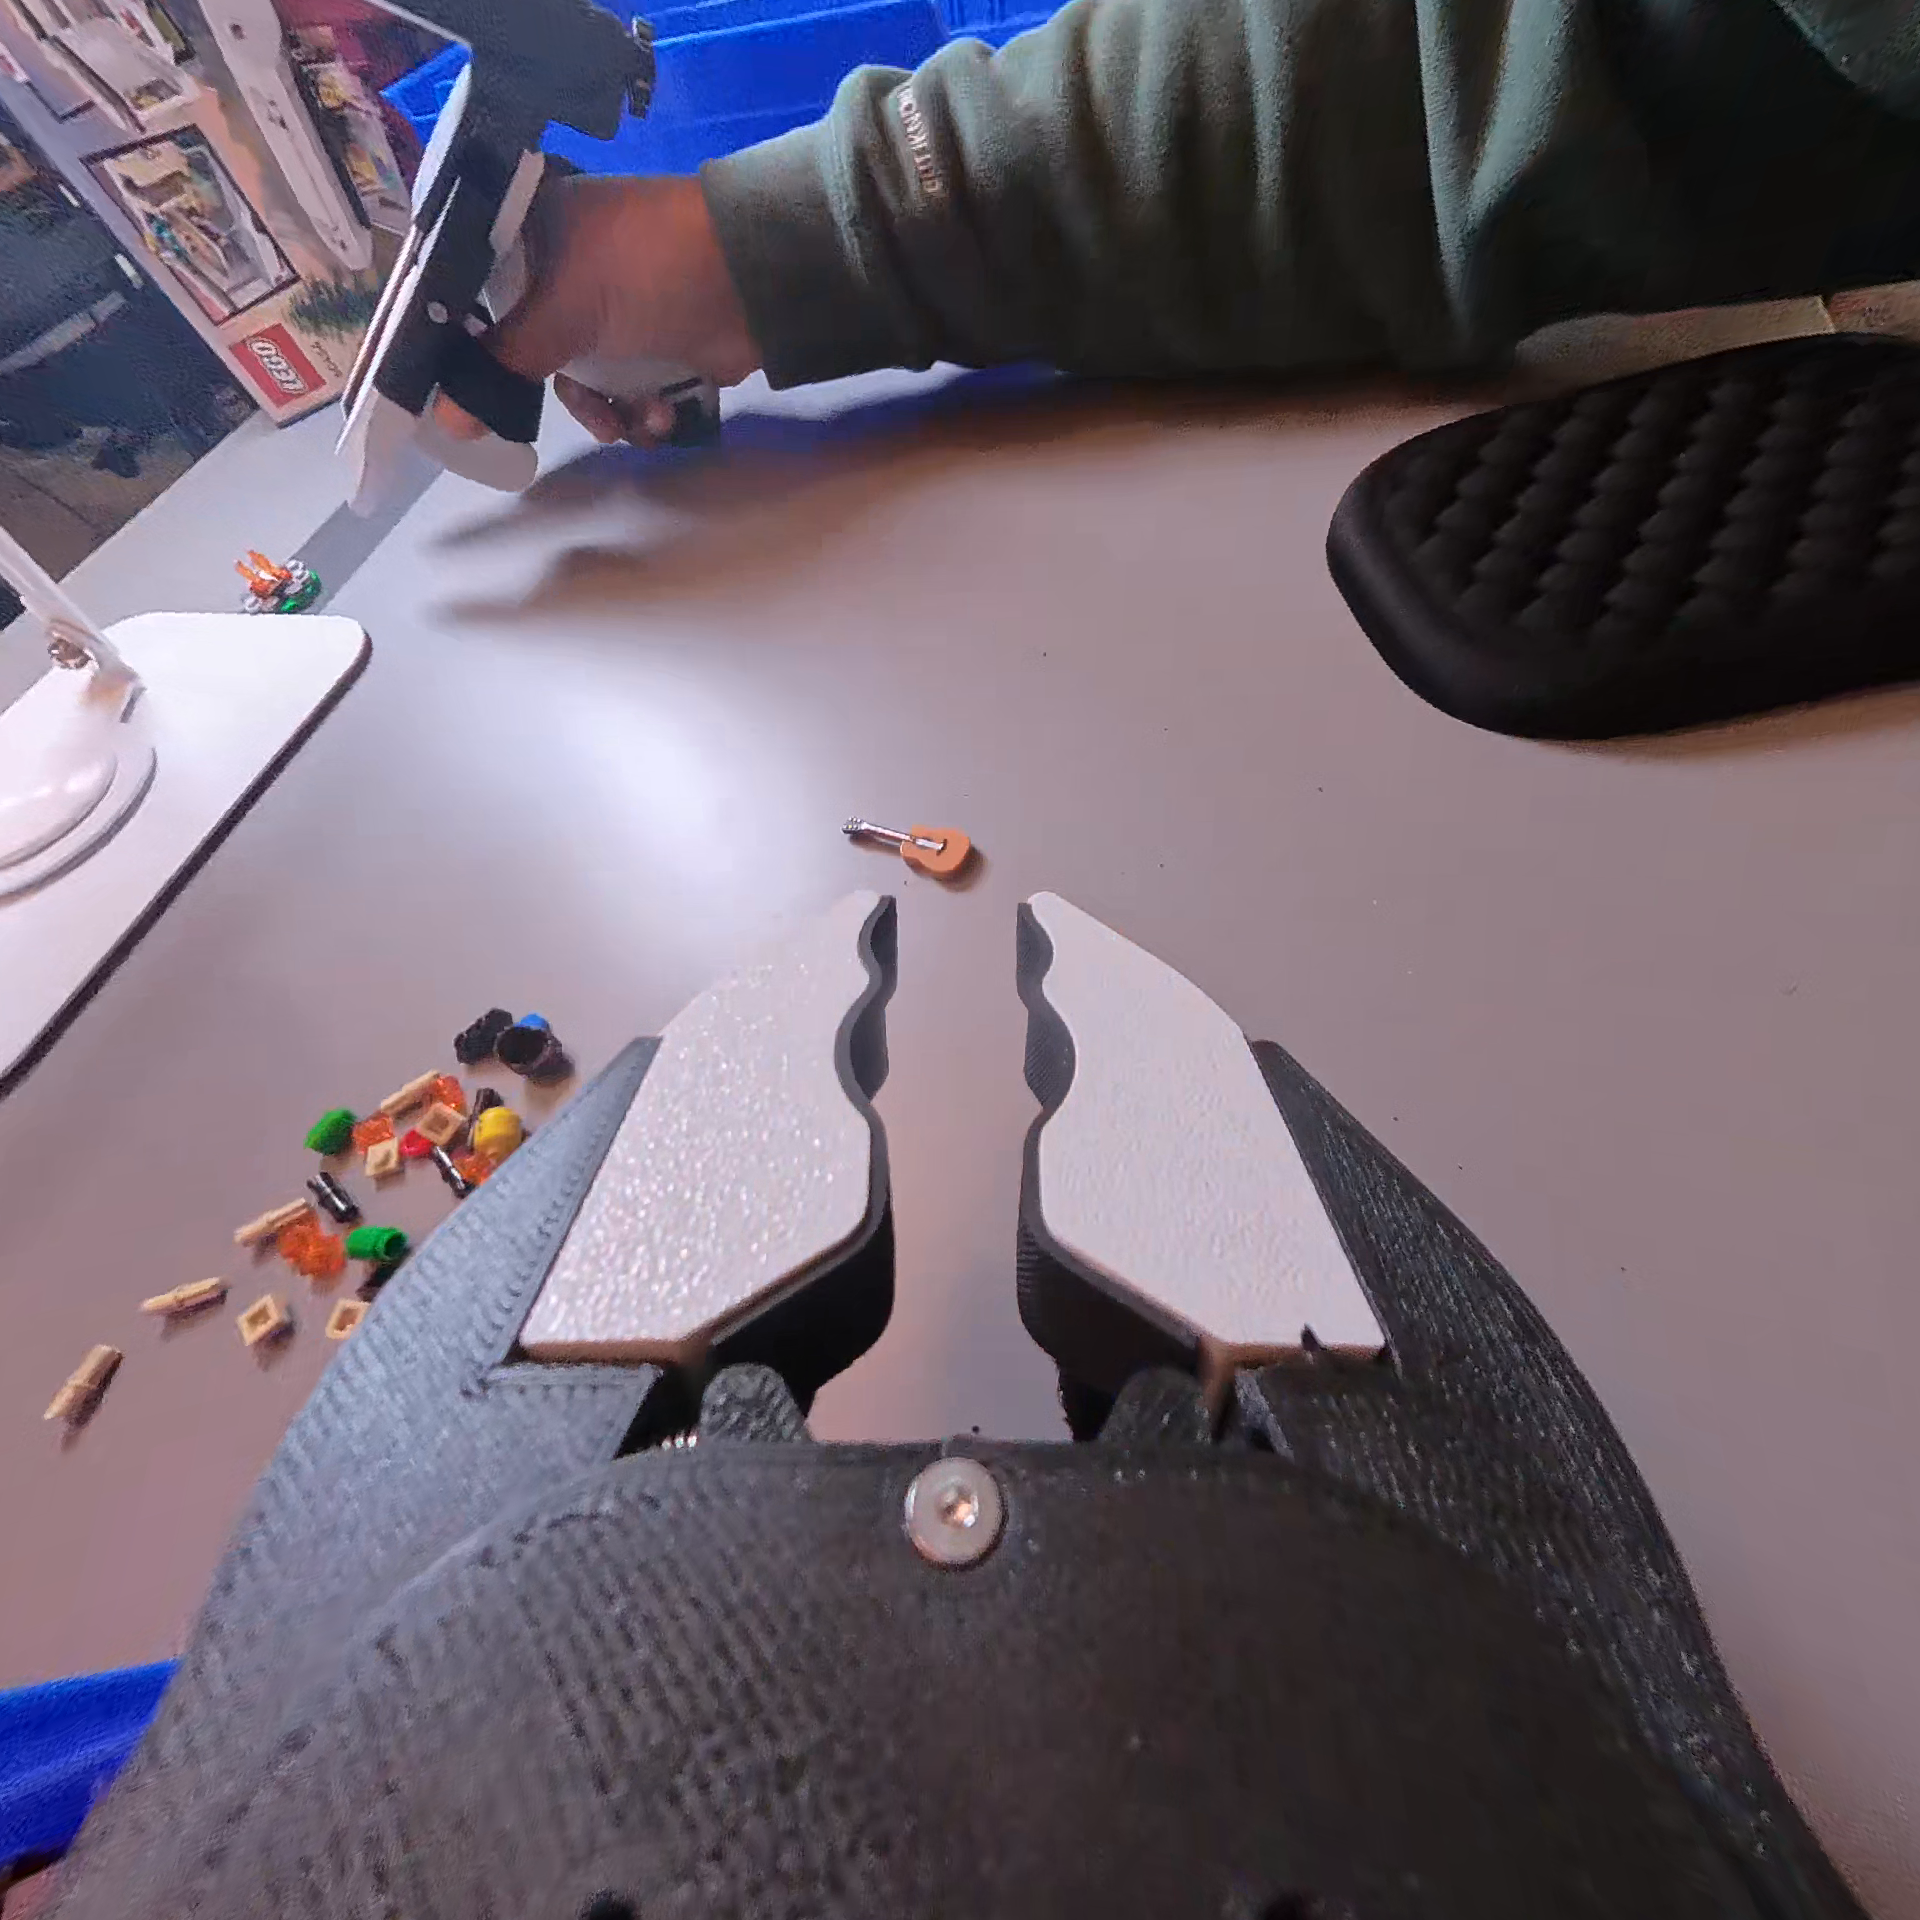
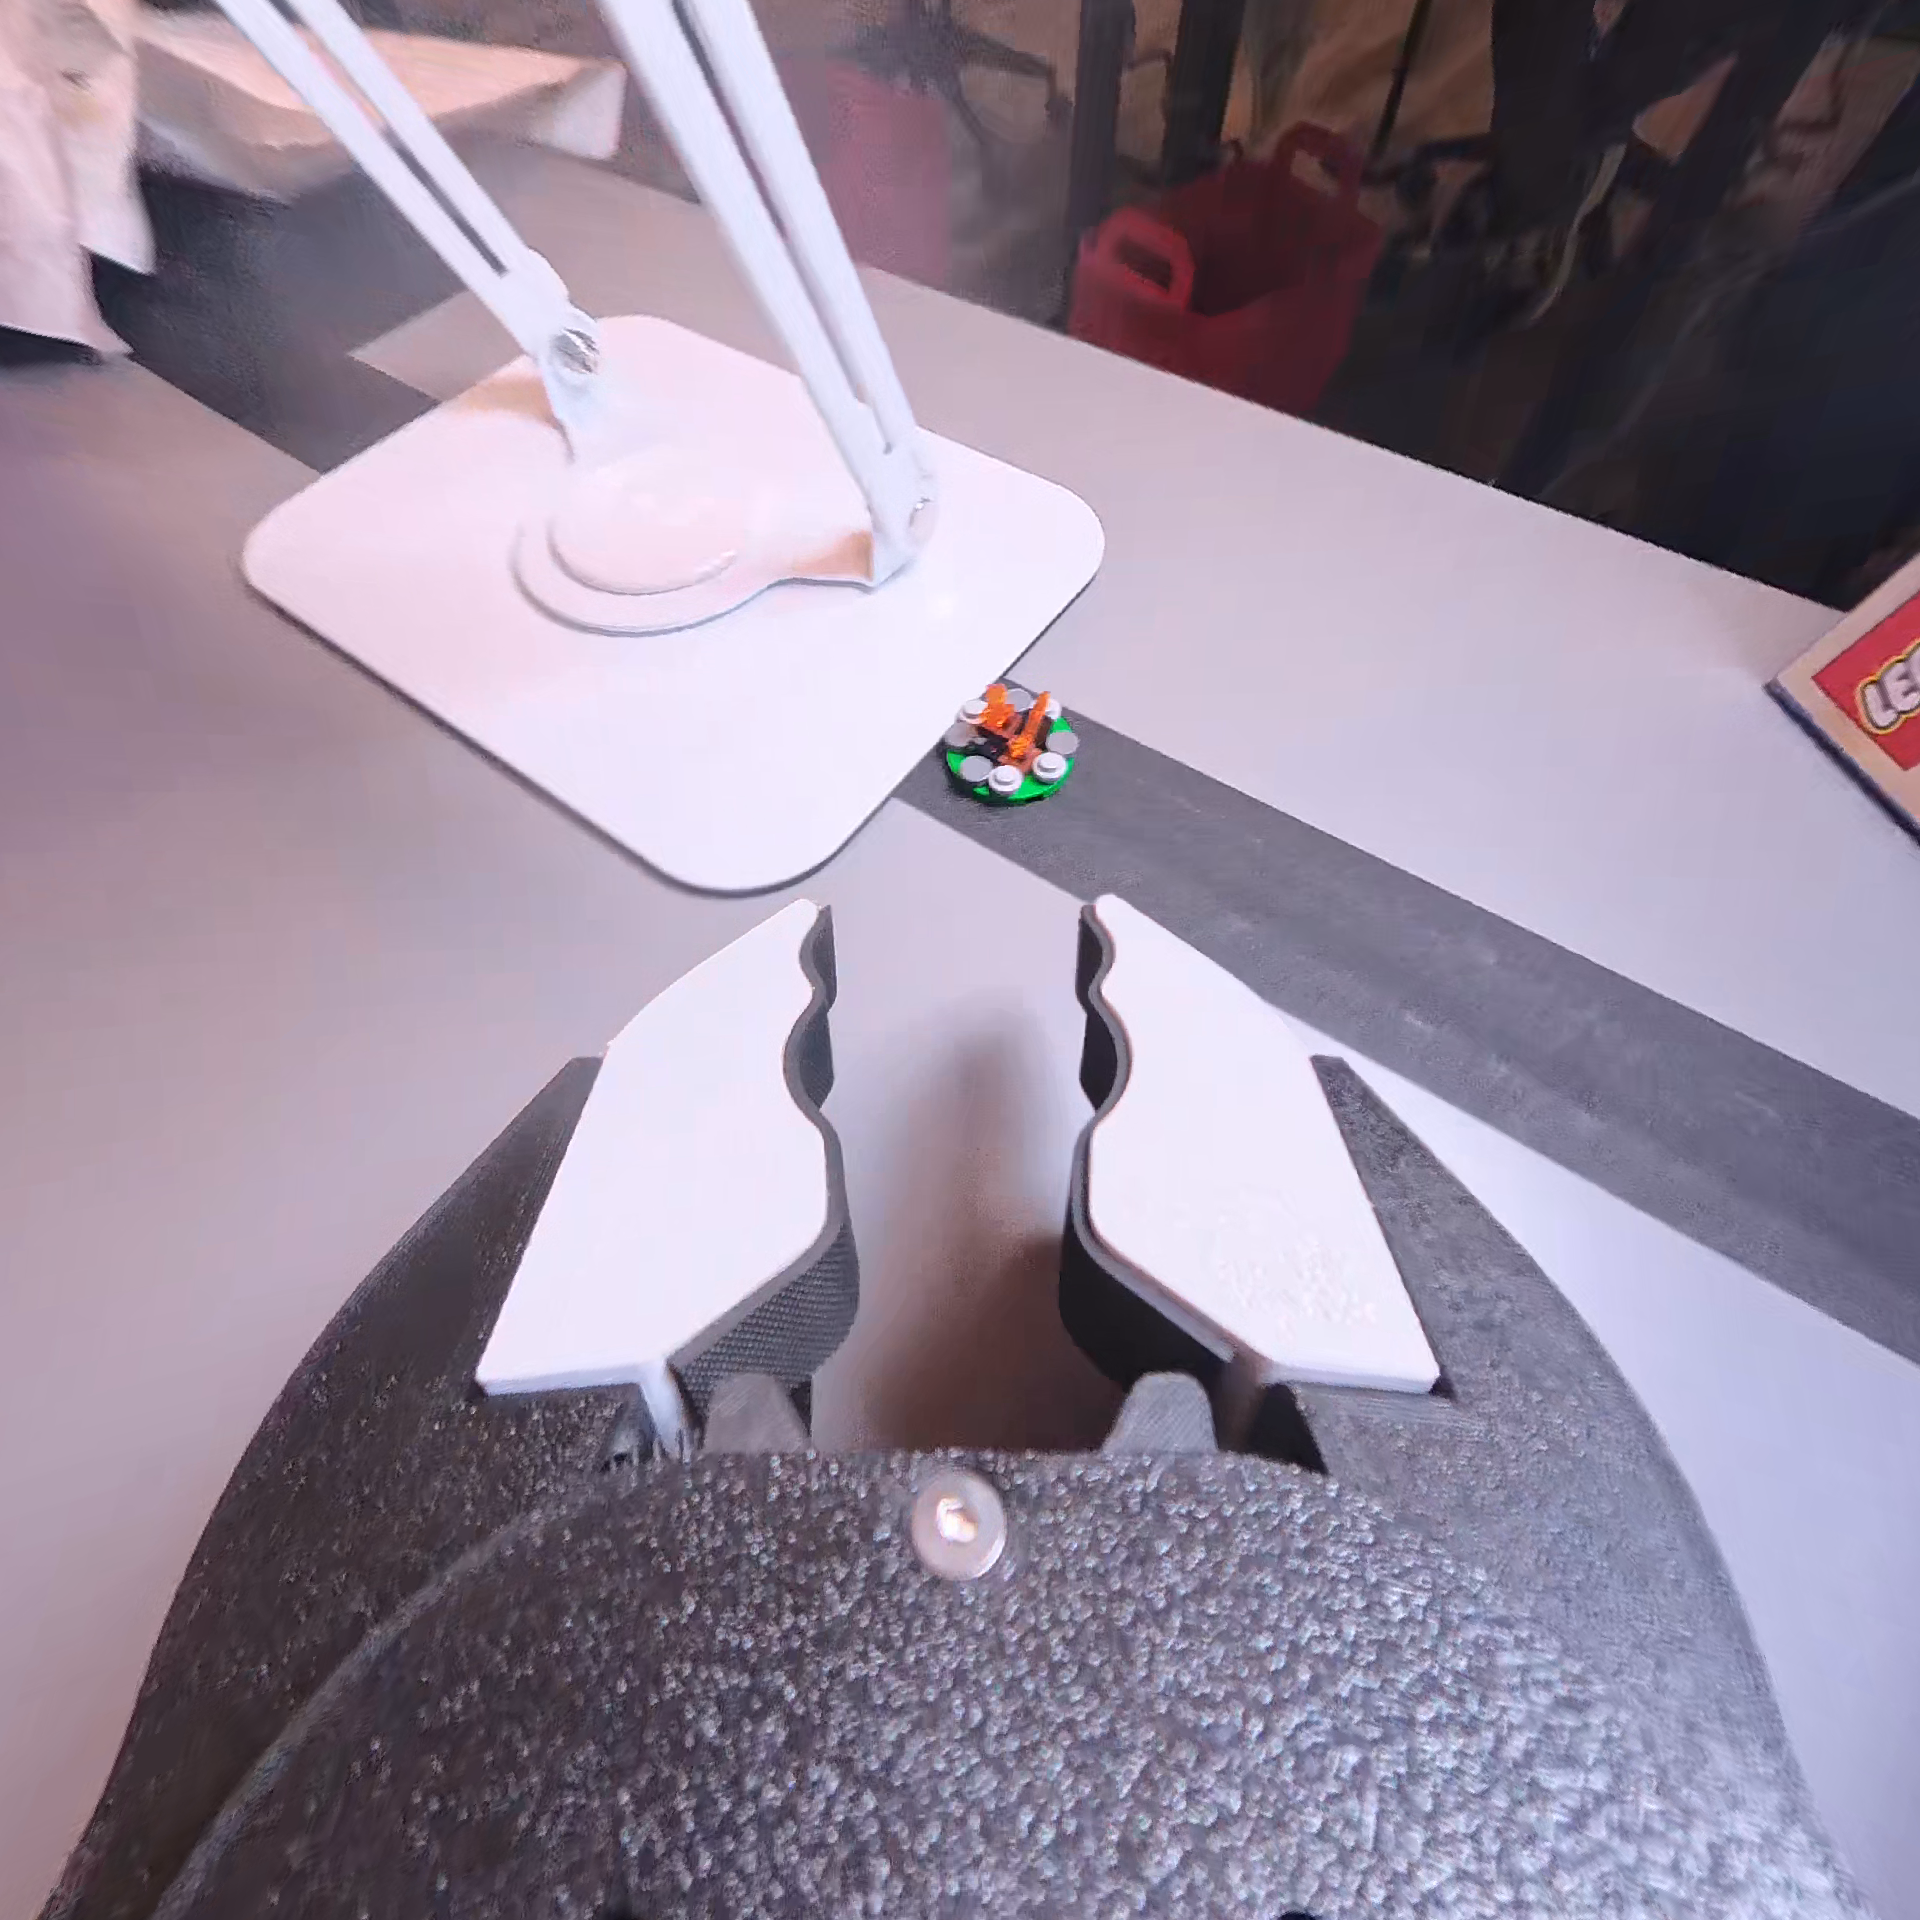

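On the grey table (image 1: 1143, 623) one tiny toy guitar (image 1: 918, 843), with an orange-brown body and a silver neck, lies flat, and it serves as the landmark here. The left gripper (image 1: 956, 914) sits just short of the guitar, nearer the camera; its two white fingers (image 1: 748, 1122) stand apart with only bare table between them, holding nothing and not touching the guitar. To the left of the guitar and closer to the camera lies one loose scatter of small bricks (image 1: 395, 1164): several tan pieces, two green, a few clear orange, one yellow, one red, one blue and some black ones; the exact total is hard to tell. Far beyond the guitar to the left stands one white lamp base (image 1: 208, 707), and just past its corner sits one small round green model (image 1: 278, 584) with grey studs and orange pieces on top. To the guitar's far right lies one black padded rest (image 1: 1642, 561). Beyond the guitar, one hand (image 1: 623, 301) in a green sleeve (image 1: 1195, 187) holds the right gripper (image 2: 956, 935), aimed toward the green model (image 2: 1010, 743) from the guitar's side; its two fingers (image 2: 707, 1122) are spread wide and empty, well short of the model and just beside the lamp base (image 2: 665, 665). One printed toy box (image 1: 260, 208) stands behind.
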### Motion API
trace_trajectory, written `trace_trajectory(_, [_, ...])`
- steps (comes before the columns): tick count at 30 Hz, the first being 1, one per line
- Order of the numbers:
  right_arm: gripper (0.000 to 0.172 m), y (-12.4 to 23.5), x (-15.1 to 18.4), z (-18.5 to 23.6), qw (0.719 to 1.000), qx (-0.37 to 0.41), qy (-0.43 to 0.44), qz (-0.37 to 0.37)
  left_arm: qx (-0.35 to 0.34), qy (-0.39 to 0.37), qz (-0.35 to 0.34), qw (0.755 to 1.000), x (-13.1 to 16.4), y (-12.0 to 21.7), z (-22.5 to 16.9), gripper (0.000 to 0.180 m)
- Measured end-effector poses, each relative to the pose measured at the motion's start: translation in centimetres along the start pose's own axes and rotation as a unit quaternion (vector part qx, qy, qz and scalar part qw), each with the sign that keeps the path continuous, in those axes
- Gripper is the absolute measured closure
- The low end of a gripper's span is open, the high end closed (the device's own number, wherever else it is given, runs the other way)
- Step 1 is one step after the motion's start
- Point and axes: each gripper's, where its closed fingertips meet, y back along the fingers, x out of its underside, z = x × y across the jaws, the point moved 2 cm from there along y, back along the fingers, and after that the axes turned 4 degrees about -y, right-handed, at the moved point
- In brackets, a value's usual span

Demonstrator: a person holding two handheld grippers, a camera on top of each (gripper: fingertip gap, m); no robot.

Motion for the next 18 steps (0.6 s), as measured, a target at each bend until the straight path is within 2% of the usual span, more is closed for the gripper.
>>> trace_trajectory(3, [0.123,-2.3,-0.1,-1.0,0.999,0.009,-0.007,0.041,-0.004,0.012,-0.016,1.0,0.2,0.0,0.2,0.159])
trace_trajectory(9, [0.123,-5.2,-1.5,-1.8,0.998,0.014,0.015,0.054,0.005,0.017,-0.038,0.999,0.0,-0.3,0.0,0.162])
trace_trajectory(18, [0.146,-5.7,-2.0,-1.6,0.993,-0.066,0.09,0.049,0.012,0.011,-0.037,0.999,0.4,-0.3,-0.4,0.163])
